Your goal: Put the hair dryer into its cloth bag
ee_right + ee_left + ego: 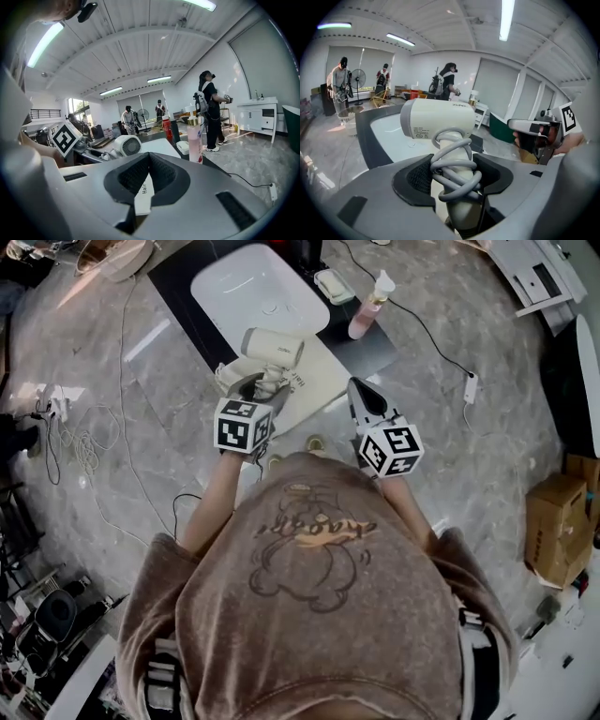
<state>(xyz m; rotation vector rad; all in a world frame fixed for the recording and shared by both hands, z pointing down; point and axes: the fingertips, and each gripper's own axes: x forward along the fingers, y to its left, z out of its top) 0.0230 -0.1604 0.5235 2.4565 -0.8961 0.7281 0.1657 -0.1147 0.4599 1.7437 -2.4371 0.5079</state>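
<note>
A cream hair dryer with its grey cord wound round the handle hangs just above the counter. My left gripper is shut on that cord-wrapped handle, and the dryer's barrel lies crosswise above the jaws. The cream cloth bag lies flat on the counter under and right of the dryer. My right gripper is shut on the bag's near right edge. A strip of the printed cloth shows pinched between its closed jaws. From the right gripper view the dryer's grille end shows at left.
A white basin sits in the black counter beyond the bag. A pink spray bottle and a soap dish stand at its right. A cable with a plug crosses the marble floor. A cardboard box is at far right. People stand in the background.
</note>
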